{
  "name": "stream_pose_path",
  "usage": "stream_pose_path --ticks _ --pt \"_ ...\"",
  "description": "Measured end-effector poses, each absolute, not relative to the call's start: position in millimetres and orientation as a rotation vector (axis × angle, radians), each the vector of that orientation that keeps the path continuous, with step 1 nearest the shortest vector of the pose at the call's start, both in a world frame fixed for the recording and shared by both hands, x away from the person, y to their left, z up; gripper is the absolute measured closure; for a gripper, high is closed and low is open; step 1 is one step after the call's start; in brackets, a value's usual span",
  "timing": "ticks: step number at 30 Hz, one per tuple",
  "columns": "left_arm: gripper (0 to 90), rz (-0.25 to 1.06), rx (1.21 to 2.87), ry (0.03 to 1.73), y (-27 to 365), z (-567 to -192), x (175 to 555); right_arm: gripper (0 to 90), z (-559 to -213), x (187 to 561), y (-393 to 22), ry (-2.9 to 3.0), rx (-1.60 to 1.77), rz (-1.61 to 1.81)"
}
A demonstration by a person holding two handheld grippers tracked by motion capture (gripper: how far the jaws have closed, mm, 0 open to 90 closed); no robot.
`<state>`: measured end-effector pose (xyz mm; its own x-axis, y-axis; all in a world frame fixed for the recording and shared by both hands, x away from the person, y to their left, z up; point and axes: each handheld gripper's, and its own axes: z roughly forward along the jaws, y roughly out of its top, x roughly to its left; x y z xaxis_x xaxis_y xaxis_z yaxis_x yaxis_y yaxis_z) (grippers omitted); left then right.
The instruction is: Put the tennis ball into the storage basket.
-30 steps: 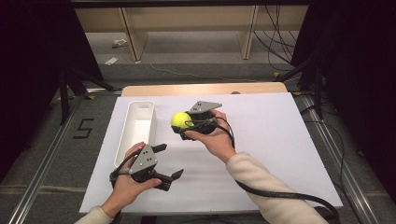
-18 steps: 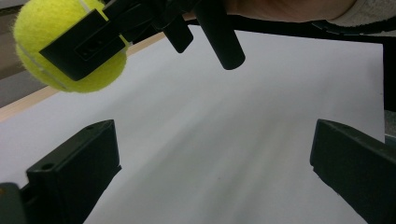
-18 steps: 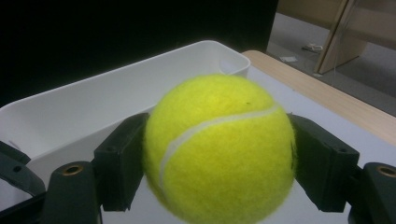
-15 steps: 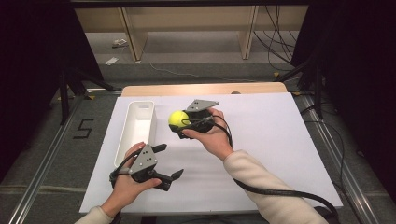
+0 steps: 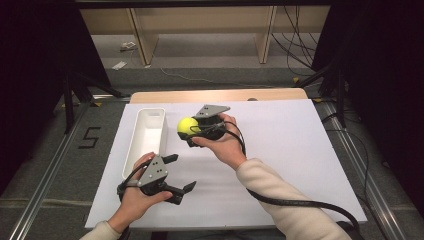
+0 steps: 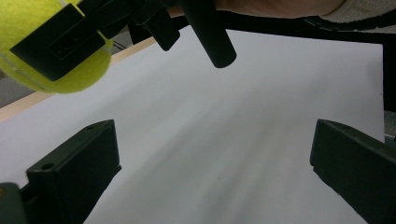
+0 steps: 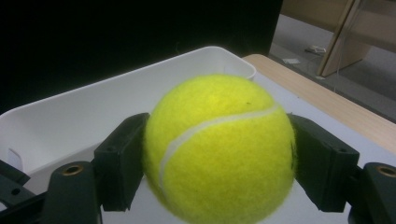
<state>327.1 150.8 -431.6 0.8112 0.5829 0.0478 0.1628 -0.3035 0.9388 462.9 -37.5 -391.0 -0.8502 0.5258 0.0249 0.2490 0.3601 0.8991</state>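
Left gripper (image 5: pixel 177 174): nearest the person, held in the left hand (image 5: pixel 137 196) low over the front left part of the white table cover (image 5: pixel 300 165); its two black jaws stand wide apart with bare cover between them, as the left gripper view shows.
Right arm: a cream sleeve (image 5: pixel 285 200) runs up from the bottom right, and a black cable (image 5: pixel 300 204) trails beside it.
Right gripper (image 5: pixel 192 131): held in the right hand (image 5: pixel 226 145) farther in, above the middle of the cover, a grey three-cornered plate on top; its jaws are clamped on a tennis ball (image 5: pixel 188 126), one jaw on each side.
Tennis ball: yellow-green with a white seam, lifted clear of the cover, just to the right of the tray; in the right gripper view (image 7: pixel 219 149) the tray's hollow lies behind it.
White tray (image 5: pixel 149 116): long, narrow, lying lengthwise on the left part of the cover, nothing seen inside.
Table: a wooden edge (image 5: pixel 220 95) shows beyond the cover.
Far floor: grey, with wooden frame legs (image 5: pixel 141 40) and loose cables.
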Motion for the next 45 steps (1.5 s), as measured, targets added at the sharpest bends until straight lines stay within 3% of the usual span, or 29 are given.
stream_pose_path --ticks 45 --pt "0.9 0.458 1.864 0.563 151 -432 327 26.3 -379 470 0 2.385 0.618 1.507"
